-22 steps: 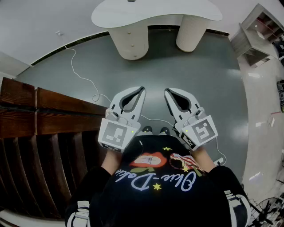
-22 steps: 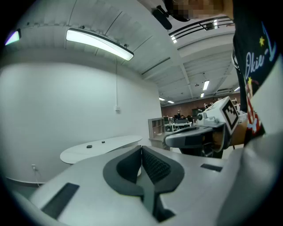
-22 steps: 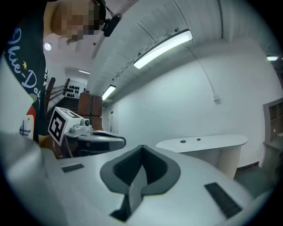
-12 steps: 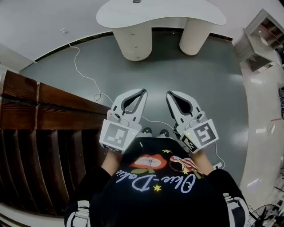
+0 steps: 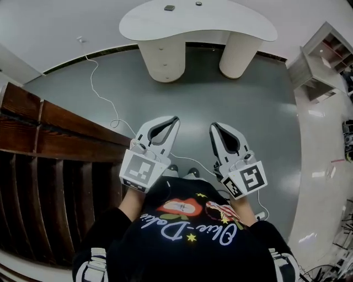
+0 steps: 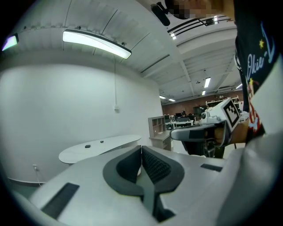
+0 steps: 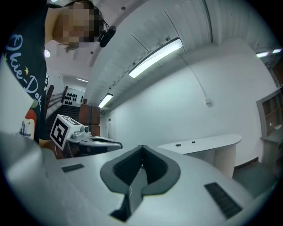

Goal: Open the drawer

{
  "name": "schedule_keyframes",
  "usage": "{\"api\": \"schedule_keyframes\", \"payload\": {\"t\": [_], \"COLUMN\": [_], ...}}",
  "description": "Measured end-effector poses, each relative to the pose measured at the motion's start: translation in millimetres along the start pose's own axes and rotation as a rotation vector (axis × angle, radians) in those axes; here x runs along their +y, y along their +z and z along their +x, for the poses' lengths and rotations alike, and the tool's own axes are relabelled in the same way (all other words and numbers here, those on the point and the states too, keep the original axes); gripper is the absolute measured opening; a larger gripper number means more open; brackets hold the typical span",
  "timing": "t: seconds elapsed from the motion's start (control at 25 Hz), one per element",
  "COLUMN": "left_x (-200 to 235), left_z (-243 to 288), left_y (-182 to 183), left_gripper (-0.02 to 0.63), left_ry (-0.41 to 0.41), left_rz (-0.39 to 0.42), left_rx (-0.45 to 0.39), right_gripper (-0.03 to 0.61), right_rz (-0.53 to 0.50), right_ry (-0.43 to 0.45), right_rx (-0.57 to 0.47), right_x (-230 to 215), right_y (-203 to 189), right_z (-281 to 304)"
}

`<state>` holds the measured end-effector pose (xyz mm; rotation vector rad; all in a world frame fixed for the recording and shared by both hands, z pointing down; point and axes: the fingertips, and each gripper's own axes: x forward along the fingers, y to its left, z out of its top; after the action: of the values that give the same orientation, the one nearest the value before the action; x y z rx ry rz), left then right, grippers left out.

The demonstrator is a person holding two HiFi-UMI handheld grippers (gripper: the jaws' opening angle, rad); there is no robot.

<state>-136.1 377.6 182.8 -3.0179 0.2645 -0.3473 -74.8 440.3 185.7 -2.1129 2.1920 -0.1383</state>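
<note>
A white curved table (image 5: 242,22) stands across the grey floor on two round pedestals. The left pedestal (image 5: 161,55) carries small knobs down its front, like drawer fronts. My left gripper (image 5: 175,118) and right gripper (image 5: 212,126) are held side by side in front of the person's body, pointing toward the table and far short of it. Both are shut with nothing between the pads. In the left gripper view the left gripper (image 6: 141,148) has its jaws together, with the table (image 6: 101,145) far off. The right gripper (image 7: 141,146) looks the same in its own view.
A dark wooden slatted structure (image 5: 55,143) fills the left side, close to my left gripper. A white cable (image 5: 99,95) trails over the floor toward the person's feet. A white shelf unit (image 5: 322,52) stands at the far right. Two small objects (image 5: 169,7) lie on the tabletop.
The table has slid lower in the head view and more of its top shows. Both grippers stay shut, a little farther apart and lower in the frame.
</note>
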Motion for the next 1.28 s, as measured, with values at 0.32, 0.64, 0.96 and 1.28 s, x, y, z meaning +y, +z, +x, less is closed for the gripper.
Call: {"api": "schedule_keyframes", "payload": {"t": [0.32, 0.64, 0.96, 1.28], "left_x": [-25, -1, 38, 99], "left_z": [8, 7, 52, 103], "left_y": [-4, -17, -12, -9], "left_gripper": [0.006, 0.006, 0.006, 0.006], "left_ry": [0.000, 0.060, 0.029, -0.009], "left_rz": [0.005, -0.030, -0.038, -0.048], "left_rx": [0.006, 0.033, 0.006, 0.000], "right_gripper": [-0.002, -0.002, -0.002, -0.002], "right_rz": [0.020, 0.048, 0.034, 0.035], "right_ry": [0.022, 0.076, 0.020, -0.013], "right_rx": [-0.001, 0.027, 0.049, 0.079], "right_x": [-11, -11, -51, -90], "right_y": [-12, -23, -19, -17], "right_z": [-17, 3, 37, 101]}}
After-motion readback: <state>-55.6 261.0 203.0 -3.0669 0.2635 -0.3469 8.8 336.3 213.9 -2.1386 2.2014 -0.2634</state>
